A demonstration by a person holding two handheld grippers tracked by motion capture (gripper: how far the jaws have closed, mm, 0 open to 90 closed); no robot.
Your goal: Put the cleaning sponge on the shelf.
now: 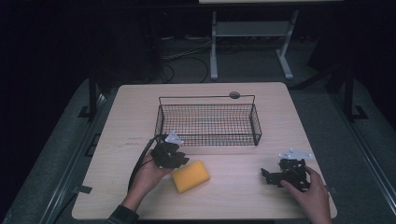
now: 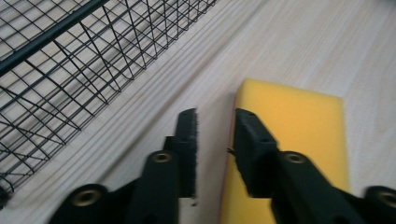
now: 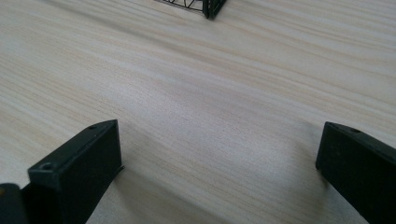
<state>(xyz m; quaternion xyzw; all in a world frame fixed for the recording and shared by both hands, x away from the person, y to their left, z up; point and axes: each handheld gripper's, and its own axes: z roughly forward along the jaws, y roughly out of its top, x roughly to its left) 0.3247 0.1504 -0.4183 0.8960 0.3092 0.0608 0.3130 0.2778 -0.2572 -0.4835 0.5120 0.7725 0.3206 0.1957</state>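
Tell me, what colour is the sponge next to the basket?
Yellow. The sponge shows best in the left gripper view, lying on the table beside the black wire basket.

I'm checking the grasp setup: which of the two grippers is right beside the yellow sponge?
The left gripper, beside the yellow sponge; the right gripper sits apart over bare table.

left hand-held gripper (image 2: 215,140) slightly parted, right hand-held gripper (image 3: 219,154) wide apart

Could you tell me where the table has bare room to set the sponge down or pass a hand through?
Bare wood lies between the yellow sponge and the right gripper, and along the table edges around the wire basket. It is crowded where the left gripper sits between sponge and basket.
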